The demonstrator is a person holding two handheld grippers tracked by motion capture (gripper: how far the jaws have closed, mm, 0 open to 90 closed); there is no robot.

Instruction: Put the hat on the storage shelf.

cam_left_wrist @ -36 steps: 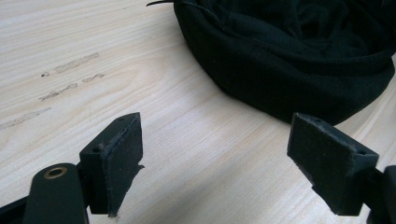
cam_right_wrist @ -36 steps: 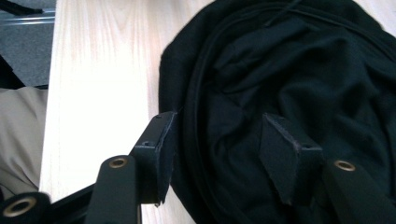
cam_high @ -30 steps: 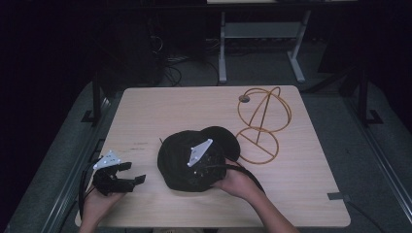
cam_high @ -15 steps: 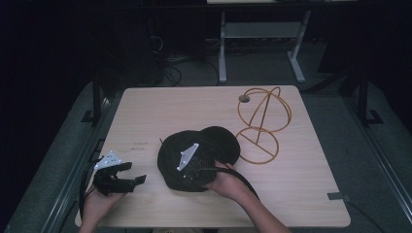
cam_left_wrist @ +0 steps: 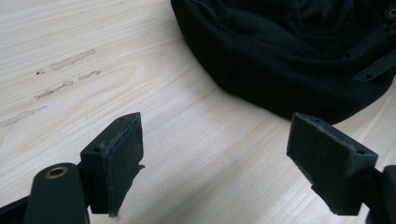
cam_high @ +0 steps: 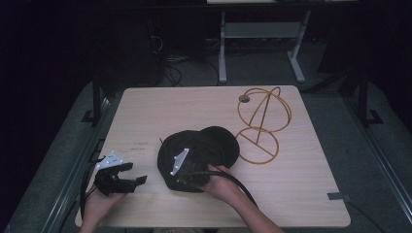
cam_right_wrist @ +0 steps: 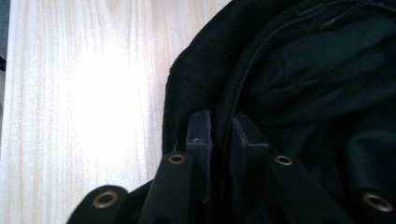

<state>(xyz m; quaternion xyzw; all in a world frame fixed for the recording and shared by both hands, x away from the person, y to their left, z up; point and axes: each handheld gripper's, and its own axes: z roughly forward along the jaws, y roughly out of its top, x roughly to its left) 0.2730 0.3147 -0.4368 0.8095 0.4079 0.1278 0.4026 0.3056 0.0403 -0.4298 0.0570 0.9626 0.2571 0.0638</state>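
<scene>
Black fabric pinched at the rim: the right gripper (cam_right_wrist: 219, 140) has its jaws closed on the cap (cam_high: 204, 150) edge.
The left gripper (cam_left_wrist: 224, 154) waits spread and empty beside it (likely ready to help); the cap lies mid-worktop (cam_high: 301, 194), the orange wire stand (cam_high: 262, 121) just beyond.

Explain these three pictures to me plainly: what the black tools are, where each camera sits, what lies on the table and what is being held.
A person sits at a wooden table, holding a hand-operated two-jaw gripper in each hand. The high view looks down from above. The other two cameras ride on the grippers and look along their jaws. On the table lie a black cap and an orange wire stand. The left gripper rests near the table's edge with its jaws wide apart, holding nothing, the cap just ahead of it. The right gripper has its jaws closed on the cap's rim.
</scene>
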